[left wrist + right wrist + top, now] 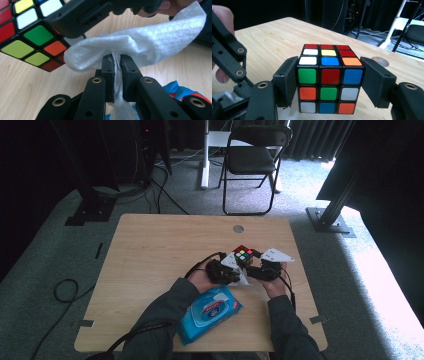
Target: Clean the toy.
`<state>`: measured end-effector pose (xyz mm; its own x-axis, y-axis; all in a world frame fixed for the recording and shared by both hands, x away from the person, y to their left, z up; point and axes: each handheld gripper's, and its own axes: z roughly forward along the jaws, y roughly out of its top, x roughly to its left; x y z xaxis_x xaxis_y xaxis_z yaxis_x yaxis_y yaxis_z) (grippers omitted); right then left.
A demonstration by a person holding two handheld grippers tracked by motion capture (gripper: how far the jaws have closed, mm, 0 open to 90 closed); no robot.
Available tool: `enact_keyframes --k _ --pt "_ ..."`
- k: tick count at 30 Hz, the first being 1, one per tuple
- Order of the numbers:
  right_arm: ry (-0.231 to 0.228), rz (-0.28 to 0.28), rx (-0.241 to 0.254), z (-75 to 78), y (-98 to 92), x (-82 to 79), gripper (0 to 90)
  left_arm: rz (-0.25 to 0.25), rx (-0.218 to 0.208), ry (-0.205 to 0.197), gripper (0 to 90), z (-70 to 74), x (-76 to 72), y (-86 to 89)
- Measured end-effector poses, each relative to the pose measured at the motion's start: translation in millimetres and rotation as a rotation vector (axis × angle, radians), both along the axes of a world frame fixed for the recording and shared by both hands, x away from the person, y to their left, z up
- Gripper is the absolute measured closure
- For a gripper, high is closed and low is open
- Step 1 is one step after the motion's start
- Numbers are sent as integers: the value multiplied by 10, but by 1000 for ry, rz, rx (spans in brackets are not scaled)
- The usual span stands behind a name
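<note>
Multicoloured plastic puzzle cube [329, 77] sits clamped in the right claw [329, 82]; left claw [117, 75], clamped on the white cloth wipe [140, 47], should rub its lower-left face gently.

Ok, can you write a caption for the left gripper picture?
Left tool pinches a white wipe beside the colourful puzzle cube.

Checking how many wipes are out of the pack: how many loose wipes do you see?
1: the white wipe pinched in the left gripper, beside the puzzle cube. More may be inside the blue pack.
</note>
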<state>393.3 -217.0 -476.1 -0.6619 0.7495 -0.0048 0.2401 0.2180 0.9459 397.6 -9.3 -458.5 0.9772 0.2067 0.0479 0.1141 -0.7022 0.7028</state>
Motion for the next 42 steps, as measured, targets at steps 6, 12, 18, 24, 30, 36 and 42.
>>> enact_keyframes --k 6,12,18,24,30,36,42 --pt "6 -4 13 4 34 29 343 -11 -28 22 822 -4 8 -12" --pt "-1 -1 23 58 110 64 343 -43 -67 51 823 -12 2 -15" --pt "-6 8 36 92 152 71 343 -49 -105 72 824 -22 17 12" --pt "-5 11 35 88 168 56 343 12 -110 35 834 -14 40 48" --pt "-7 5 35 95 147 51 343 52 -128 25 840 -20 44 79" --pt "-5 2 36 85 122 41 343 84 -177 35 844 -5 72 125" --pt "1 -3 36 45 100 32 343 111 -216 48 844 6 99 163"
